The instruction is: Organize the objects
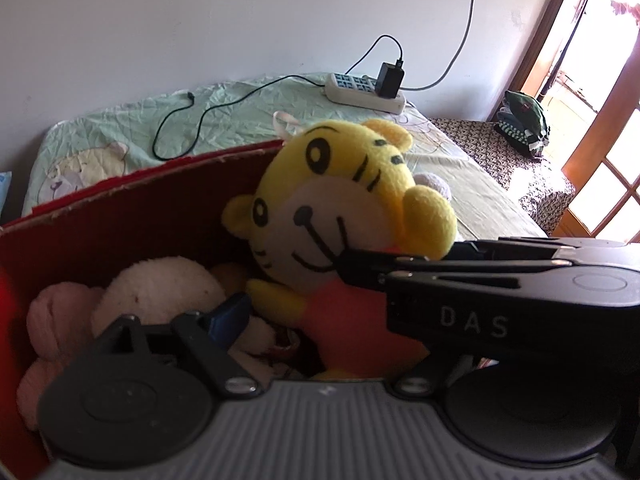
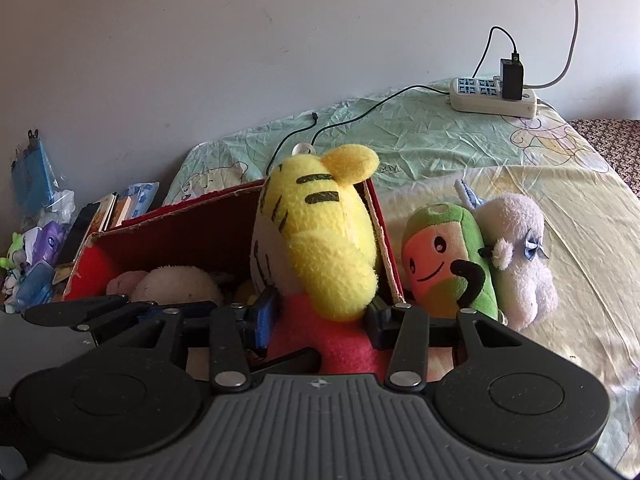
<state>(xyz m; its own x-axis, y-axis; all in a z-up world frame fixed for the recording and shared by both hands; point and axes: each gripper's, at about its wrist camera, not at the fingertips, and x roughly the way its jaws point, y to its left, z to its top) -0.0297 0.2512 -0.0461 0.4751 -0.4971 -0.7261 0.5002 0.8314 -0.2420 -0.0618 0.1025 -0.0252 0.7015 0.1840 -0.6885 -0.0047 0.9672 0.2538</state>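
Note:
A yellow tiger plush (image 2: 320,240) with a red body stands upright at the right end of a red cardboard box (image 2: 180,224). My right gripper (image 2: 322,320) is shut on its red body. In the left wrist view the tiger (image 1: 340,184) faces me over the box wall (image 1: 120,216), and the right gripper's fingertips (image 1: 352,268) pinch it below the chin. My left gripper (image 1: 320,316) stands open around the tiger's body, its right finger hidden behind the other gripper. A white and pink plush (image 1: 160,292) lies in the box. A green-orange plush (image 2: 444,264) and a pale lilac plush (image 2: 520,248) lie outside it.
The box sits on a bed with a pale green and yellow sheet (image 2: 440,148). A power strip (image 2: 494,96) with a black charger and cable lies by the wall. Books and packets (image 2: 40,240) pile up to the left. A patterned stool with dark clothing (image 1: 520,124) stands near the door.

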